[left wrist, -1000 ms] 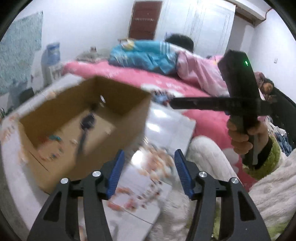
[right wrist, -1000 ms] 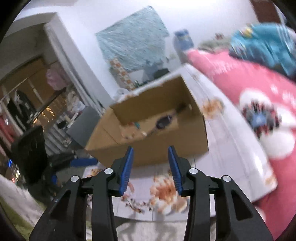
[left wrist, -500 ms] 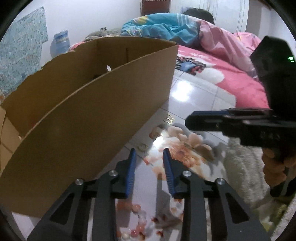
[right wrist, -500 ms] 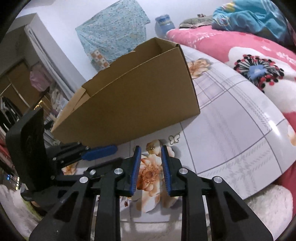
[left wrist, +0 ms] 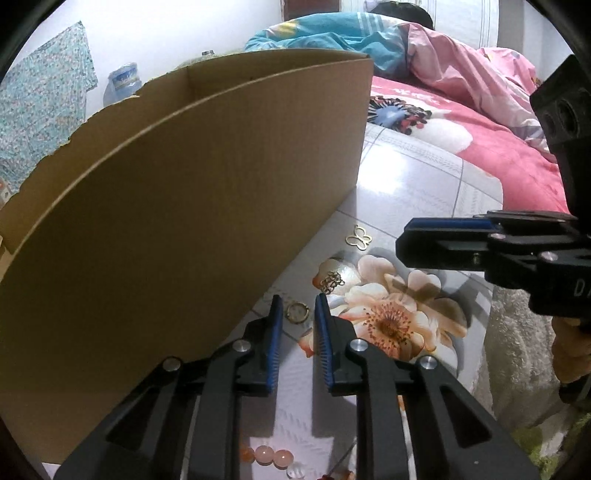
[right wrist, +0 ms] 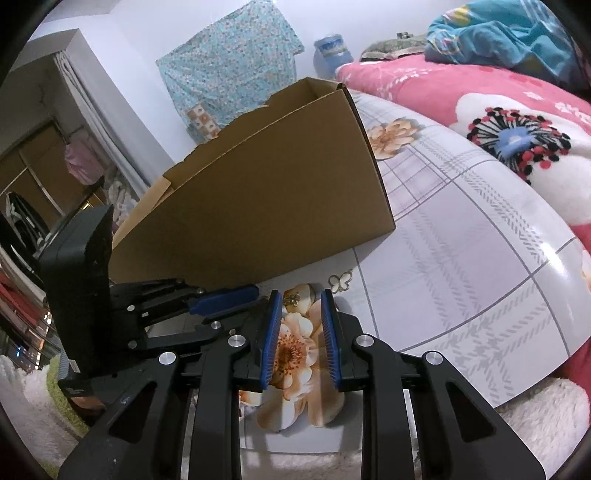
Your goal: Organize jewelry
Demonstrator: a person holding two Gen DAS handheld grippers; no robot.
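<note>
A brown cardboard box (left wrist: 177, 206) stands on the flowered table (left wrist: 417, 184); it also shows in the right wrist view (right wrist: 258, 199). In front of it lie a gold ring (left wrist: 297, 312), a small gold chain piece (left wrist: 331, 282) and a gold butterfly (left wrist: 357, 238). My left gripper (left wrist: 298, 302) is low over the table, jaws narrowly open, with the ring lying between its tips. My right gripper (right wrist: 297, 299) is narrowly open and empty, with its tips just short of the chain piece (right wrist: 291, 298); the butterfly (right wrist: 341, 282) lies to its right. Pink beads (left wrist: 267, 456) lie under the left gripper.
A bed with a pink flowered cover (left wrist: 480, 122) and a person under blankets (left wrist: 369, 33) lies behind the table. A white fluffy rug (right wrist: 535, 424) borders the table's near edge. The left gripper's body (right wrist: 85, 288) is at the left in the right wrist view.
Both grippers have come down from above the box to the table in front of it and narrowed their jaws. The left gripper's tips now straddle the ring.
</note>
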